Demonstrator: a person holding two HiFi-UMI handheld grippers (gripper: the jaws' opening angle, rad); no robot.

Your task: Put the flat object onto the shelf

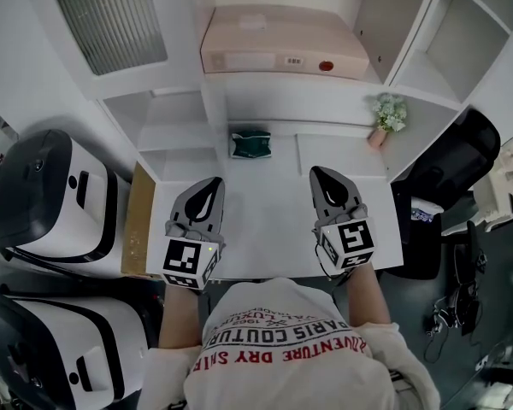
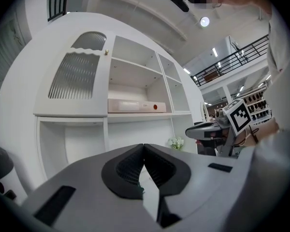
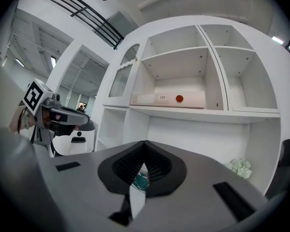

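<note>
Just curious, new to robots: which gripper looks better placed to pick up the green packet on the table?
Probably the left gripper: the green packet lies nearer to it than to the right gripper. Both have their jaws shut, though.

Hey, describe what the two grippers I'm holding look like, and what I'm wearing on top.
Both the left gripper and right gripper are grey, tapering to pointed tips, with black ribbed pads inside a teardrop-shaped opening. Each carries a white cube printed with black square markers at its rear. The person wears a white short-sleeved shirt with red lettering.
</note>
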